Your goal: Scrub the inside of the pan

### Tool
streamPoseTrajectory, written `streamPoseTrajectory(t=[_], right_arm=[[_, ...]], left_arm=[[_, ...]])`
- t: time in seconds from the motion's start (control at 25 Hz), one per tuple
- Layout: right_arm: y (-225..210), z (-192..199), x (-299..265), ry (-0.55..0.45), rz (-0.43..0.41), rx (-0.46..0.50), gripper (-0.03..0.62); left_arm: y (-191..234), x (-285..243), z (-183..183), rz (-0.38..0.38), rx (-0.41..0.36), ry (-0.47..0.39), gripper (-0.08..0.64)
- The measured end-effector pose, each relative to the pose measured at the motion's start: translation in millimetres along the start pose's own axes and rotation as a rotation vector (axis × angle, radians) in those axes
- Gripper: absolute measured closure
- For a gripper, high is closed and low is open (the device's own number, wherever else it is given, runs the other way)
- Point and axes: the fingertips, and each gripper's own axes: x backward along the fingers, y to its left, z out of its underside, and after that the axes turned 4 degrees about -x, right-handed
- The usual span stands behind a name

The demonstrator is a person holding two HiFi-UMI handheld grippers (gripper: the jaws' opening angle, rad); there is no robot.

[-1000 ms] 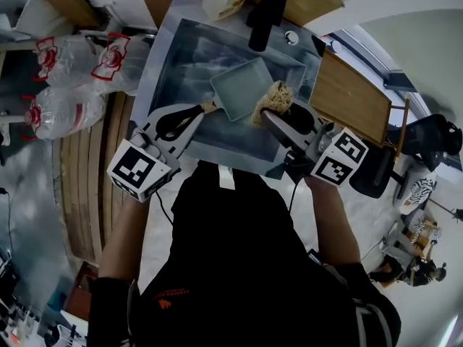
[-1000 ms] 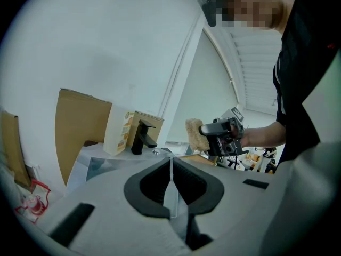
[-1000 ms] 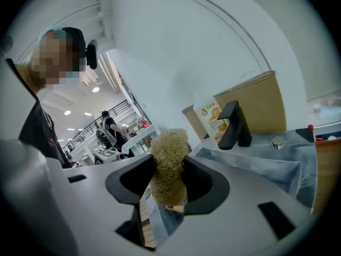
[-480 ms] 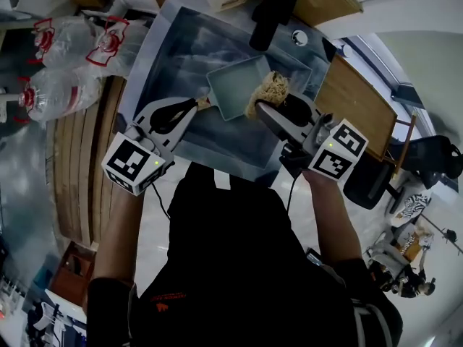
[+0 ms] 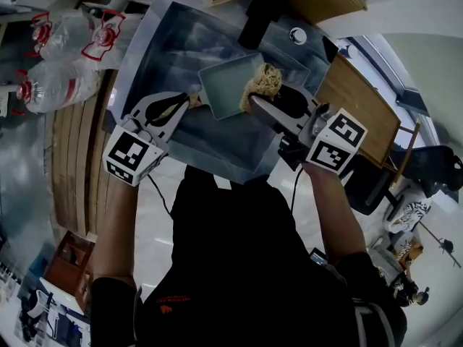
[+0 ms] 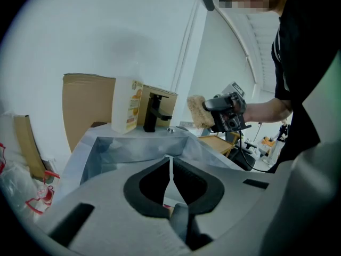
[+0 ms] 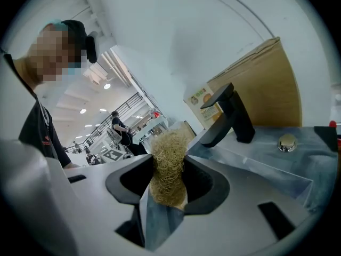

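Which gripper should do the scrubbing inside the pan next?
Right. The right gripper is shut on the scrubber, which is already at the edge of the pan. The left gripper is shut on the pan's handle, steadying it.

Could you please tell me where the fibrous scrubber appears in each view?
Head view: fibrous scrubber upper centre, at the pan.
Left gripper view: fibrous scrubber right of centre, past the sink.
Right gripper view: fibrous scrubber centre, between the fingers.
Shared landmark: the black faucet.

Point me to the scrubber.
In the head view the scrubber is near top centre, clamped in the fingers of the right gripper at the right rim of the pan, over the sink.
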Motion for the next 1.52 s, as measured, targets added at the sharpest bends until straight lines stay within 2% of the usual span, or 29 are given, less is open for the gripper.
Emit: streamPoseTrajectory(t=[0.32,0.52,0.68,0.88,1.2,1.52], right_arm=[[-15.7,9.3,-10.6,0.044,0.005,0.007,0.417],[-27.2,20.9,-22.4,0.094,0.01,0.039,0.417],[-39.6,35.2,-35.4,0.17,0.024,0.107,0.417],[-55.8,59.2,-53.4,0.29,0.043,0.204,0.417],[-75.1,91.7,-75.4,0.45,0.044,0.332,0.417],[-93.0,120.4,-93.5,0.657,0.054,0.557,0.417]], left_arm=[[4.3,-16.6,35.3,0.045,-0.081,0.125,0.528],[0.1,-27.6,65.0,0.099,-0.158,0.247,0.522],[-4.5,-35.7,95.4,0.146,-0.238,0.381,0.438],[-2.5,-42.8,123.9,0.178,-0.341,0.52,0.389],[-4.2,-47.1,152.7,0.223,-0.373,0.702,0.351],[-5.3,-46.3,181.6,0.251,-0.422,0.879,0.351]])
